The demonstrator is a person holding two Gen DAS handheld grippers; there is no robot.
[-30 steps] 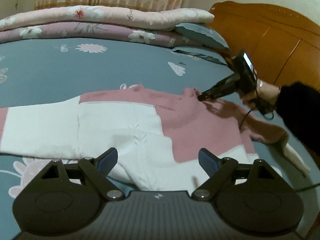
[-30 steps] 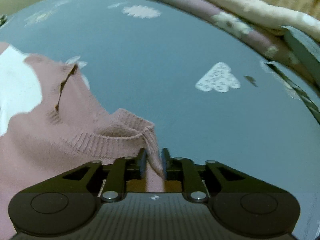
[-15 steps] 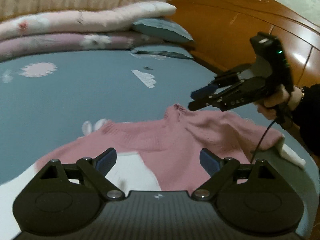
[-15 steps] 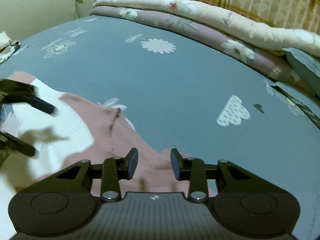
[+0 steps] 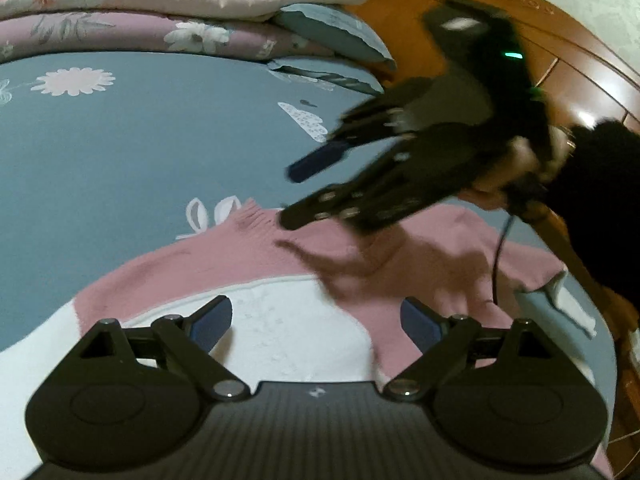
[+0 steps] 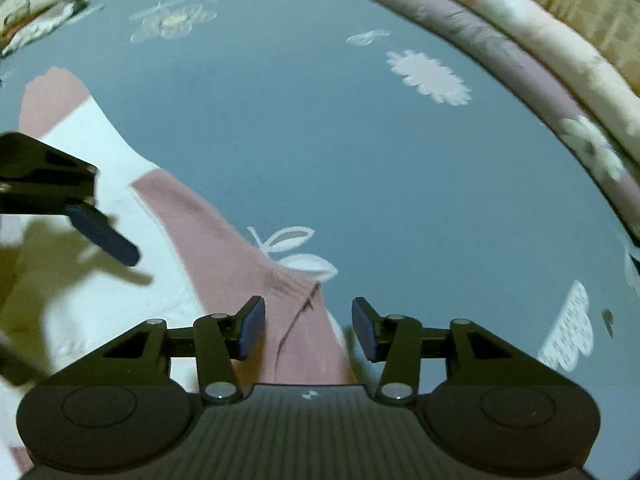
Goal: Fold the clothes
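sweater: pink-and-white knit sweater lies spread on the blue floral bedsheet, collar toward the far side, white chest panel nearest the left camera.
progress: early, by my read. Body is flat and unfolded; one sleeve lies straight out on the sheet. No fold line visible across the body. The sleeve end at the bed's edge looks doubled over, can't tell if that's a deliberate fold.
left to do: judging from the layout, sleeves in, then body folded over. Basically all of it.
left gripper: jaws spread wide, nothing between them, hovering over the white panel; pads don't press cloth.
right gripper: jaws opening, pink collar area lies below the gap but the pads aren't pinching it, so released. In the left view it's a blurred black shape above the collar, held by a hand in a dark sleeve.
left view only: wooden headboard, stacked floral quilts and pillow at the far edge, right-hand cable hanging over the sweater, the doubled sleeve end.
right view only: the outstretched sleeve with its pink cuff, the slit at the collar seam, a left gripper finger and its shadow over the white panel, crumpled stuff at the far corner, too blurred to name.
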